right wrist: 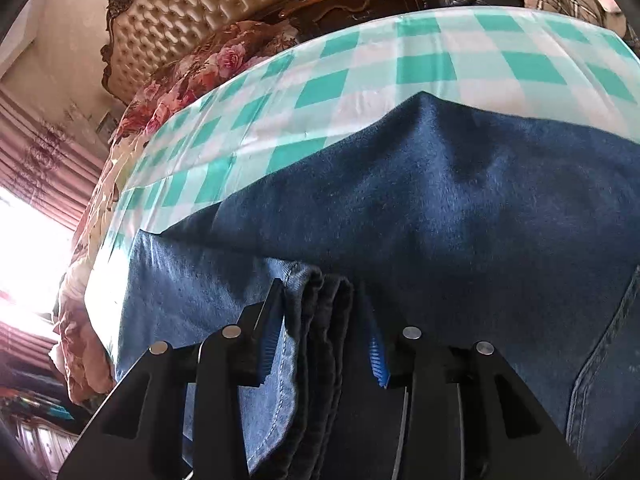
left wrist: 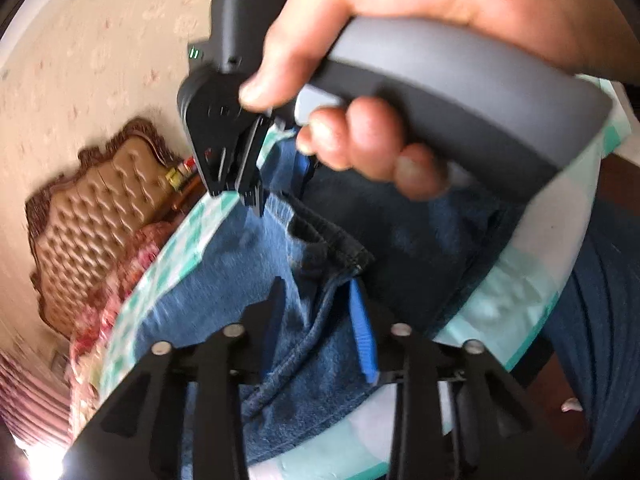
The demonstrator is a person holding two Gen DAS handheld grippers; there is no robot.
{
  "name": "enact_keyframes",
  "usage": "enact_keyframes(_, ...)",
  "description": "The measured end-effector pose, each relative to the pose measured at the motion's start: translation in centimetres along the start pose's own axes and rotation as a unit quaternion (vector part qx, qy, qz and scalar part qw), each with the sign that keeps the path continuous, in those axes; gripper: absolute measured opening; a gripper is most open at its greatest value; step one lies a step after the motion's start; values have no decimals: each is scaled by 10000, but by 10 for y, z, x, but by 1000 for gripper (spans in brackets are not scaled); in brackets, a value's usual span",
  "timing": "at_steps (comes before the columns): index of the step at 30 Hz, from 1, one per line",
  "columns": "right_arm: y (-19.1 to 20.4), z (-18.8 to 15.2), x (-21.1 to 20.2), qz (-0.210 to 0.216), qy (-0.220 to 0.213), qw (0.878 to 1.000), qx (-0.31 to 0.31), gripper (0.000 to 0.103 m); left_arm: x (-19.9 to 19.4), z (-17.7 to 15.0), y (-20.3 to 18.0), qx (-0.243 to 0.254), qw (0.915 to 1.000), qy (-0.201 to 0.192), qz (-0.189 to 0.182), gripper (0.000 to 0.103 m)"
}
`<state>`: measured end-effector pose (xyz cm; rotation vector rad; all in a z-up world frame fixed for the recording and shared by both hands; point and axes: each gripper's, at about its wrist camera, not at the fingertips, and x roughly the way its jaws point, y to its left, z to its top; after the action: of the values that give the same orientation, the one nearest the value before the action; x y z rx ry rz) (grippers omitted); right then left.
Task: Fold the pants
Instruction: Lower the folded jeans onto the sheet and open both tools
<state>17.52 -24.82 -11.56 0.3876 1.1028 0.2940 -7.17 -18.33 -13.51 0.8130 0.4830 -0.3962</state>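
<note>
Green-and-white checked cloth (right wrist: 424, 68) covers the table, and beyond its far edge stand a tufted headboard (right wrist: 192, 12) and a bed with a floral cover (right wrist: 188, 80). Blue denim pants (right wrist: 460, 208) lie on the cloth, spread across its near half, with a stack of hem edges bunched toward the viewer. The right gripper (right wrist: 324, 328) points down at that stack: its fingers stand apart, the folded hems sit between them, and the pads do not visibly press on the cloth. In the left wrist view the left gripper (left wrist: 320, 316) also has its fingers spread, a seamed fold of the pants between them without clear contact. Above it a hand (left wrist: 392, 92) holds the grey handle of the right gripper over the pants.
</note>
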Motion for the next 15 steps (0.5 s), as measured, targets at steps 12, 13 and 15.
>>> enact_keyframes(12,21,-8,-10,-578,-295,9963,-572,16,-5,0,-6,86,9998,81,-167,9)
enact_keyframes(13,21,-9,-12,-581,-311,9962,-570,16,-6,0,-7,80,9998,72,-163,8)
enact_keyframes(15,23,-10,-16,-601,-349,9958,-590,16,-7,1,-6,42,9998,59,-160,8)
